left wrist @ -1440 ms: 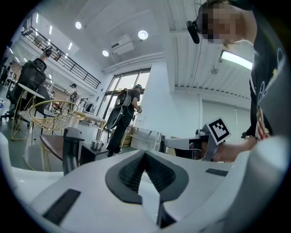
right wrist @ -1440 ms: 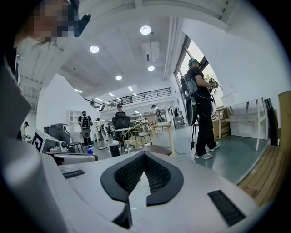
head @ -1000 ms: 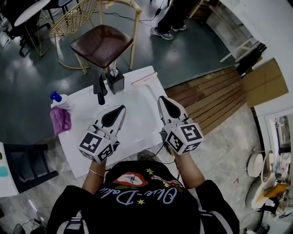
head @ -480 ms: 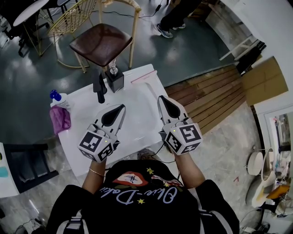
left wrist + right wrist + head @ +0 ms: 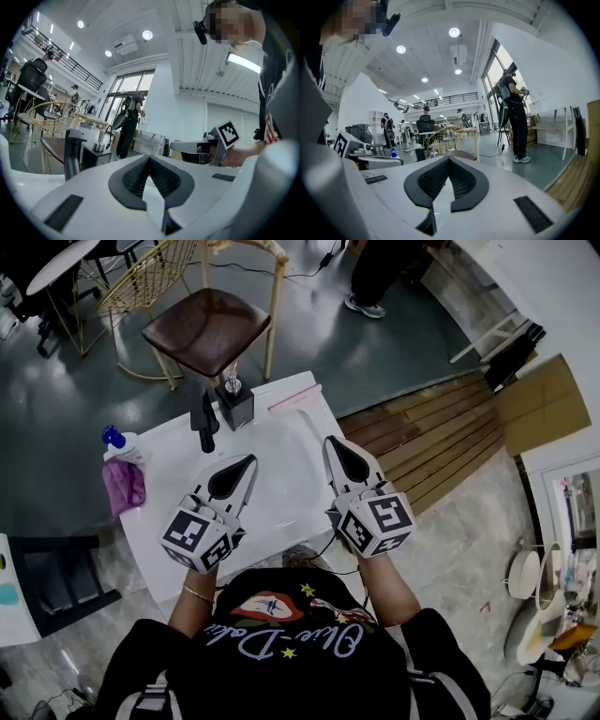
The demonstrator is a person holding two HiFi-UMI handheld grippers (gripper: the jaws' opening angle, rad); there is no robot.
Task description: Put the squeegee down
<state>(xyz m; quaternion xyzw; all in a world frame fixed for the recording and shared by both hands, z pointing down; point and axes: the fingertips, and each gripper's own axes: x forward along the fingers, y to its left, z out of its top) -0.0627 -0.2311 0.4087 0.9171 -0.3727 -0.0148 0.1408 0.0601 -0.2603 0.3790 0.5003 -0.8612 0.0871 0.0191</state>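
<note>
The left gripper [image 5: 247, 462] and right gripper [image 5: 330, 442] hover side by side over a white table [image 5: 281, 486], each with jaws closed and empty. The black squeegee [image 5: 204, 424] sits on the table at eleven o'clock from the left gripper, with a black block [image 5: 236, 407] just beside it at two o'clock.

Brightly and evenly lit from round ceiling lamps [image 5: 454, 32] and tall windows [image 5: 140, 84]. Glares softly off the white bench [image 5: 281, 465] and gleams in patches on the dark floor [image 5: 375, 343]. Casts only faint, soft-edged shadows. Bends hard and darkens to black at the edges of both gripper views. Reads sharp in the head view, slightly soft on the nearest plastic elsewhere.
</note>
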